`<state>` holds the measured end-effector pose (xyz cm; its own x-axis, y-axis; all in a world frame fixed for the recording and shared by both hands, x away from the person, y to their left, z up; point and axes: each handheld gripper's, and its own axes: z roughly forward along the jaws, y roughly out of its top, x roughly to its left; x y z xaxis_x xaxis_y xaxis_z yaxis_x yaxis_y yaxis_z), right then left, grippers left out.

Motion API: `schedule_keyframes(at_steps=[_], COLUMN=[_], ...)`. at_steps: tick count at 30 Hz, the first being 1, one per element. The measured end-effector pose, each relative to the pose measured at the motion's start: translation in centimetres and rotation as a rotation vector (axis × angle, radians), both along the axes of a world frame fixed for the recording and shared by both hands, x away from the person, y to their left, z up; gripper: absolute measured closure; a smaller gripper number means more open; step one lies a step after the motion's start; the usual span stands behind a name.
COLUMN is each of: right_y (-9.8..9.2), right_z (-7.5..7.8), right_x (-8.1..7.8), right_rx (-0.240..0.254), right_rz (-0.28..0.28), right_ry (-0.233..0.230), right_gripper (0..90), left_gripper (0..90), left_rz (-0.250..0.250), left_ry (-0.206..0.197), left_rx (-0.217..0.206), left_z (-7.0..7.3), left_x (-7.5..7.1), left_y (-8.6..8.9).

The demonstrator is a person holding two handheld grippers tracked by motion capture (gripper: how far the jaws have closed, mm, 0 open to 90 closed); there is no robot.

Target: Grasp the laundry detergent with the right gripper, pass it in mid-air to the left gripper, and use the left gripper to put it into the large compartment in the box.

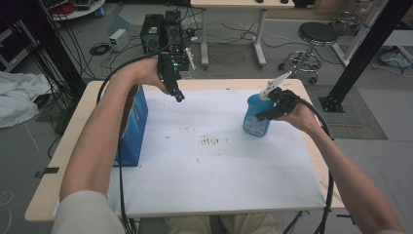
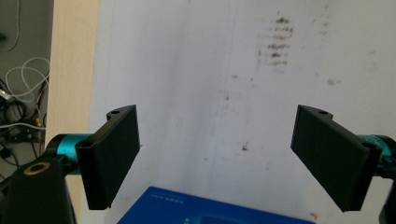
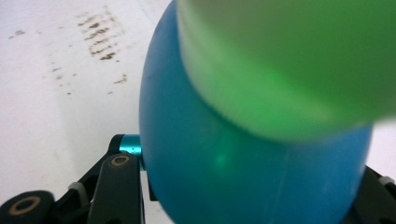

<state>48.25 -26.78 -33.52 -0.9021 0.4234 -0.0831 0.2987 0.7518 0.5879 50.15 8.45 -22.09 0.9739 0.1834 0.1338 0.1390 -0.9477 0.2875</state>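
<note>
The right gripper (image 1: 271, 110) is clamped around the blue spray bottle (image 1: 256, 116), which stands upright on the white sheet (image 1: 214, 165) toward the table's far right; the left gripper (image 1: 176, 92) hangs with jaws spread and nothing between them, far left, just above the blue box (image 1: 134, 127) at the sheet's left edge.

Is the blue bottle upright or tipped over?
Upright. In the high view the bottle stands on its base on the white sheet, nozzle on top, with the right gripper shut on it.
</note>
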Motion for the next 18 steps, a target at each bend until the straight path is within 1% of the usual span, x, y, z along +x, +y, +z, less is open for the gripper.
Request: schedule_keyframes(at_steps=[4, 9, 11, 12, 15, 18], right_y=[1.1, 2.5, 3.1, 3.4, 4.3, 5.2], right_z=[0.5, 1.3, 1.7, 2.0, 2.7, 3.4], right_x=[-0.6, -1.4, -1.8, -1.9, -2.3, -2.6], right_rx=[0.020, 0.064, 0.069, 0.064, 0.065, 0.084], right_rz=[0.050, 0.115, 0.138, 0.157, 0.200, 0.248], right_ry=[-0.004, -0.009, -0.005, -0.013, -0.019, -0.014], right_gripper=[47.8, 48.3, 48.3, 48.3, 48.3, 48.3], left_gripper=[15.6, 15.6, 15.6, 15.6, 15.6, 15.6], left_rz=[-0.012, -0.049, -0.056, -0.059, -0.071, -0.078], left_ry=[0.004, 0.016, 0.023, 0.024, 0.026, 0.028], left_rx=[-0.045, -0.070, -0.077, -0.080, -0.084, -0.076], left_z=[1.0, 2.0, 2.4, 2.6, 2.9, 3.1], left_x=[-1.1, -2.5, -3.0, -3.3, -4.0, -4.8], left_y=[-1.0, -2.5, -3.1, -3.4, -4.3, -5.2])
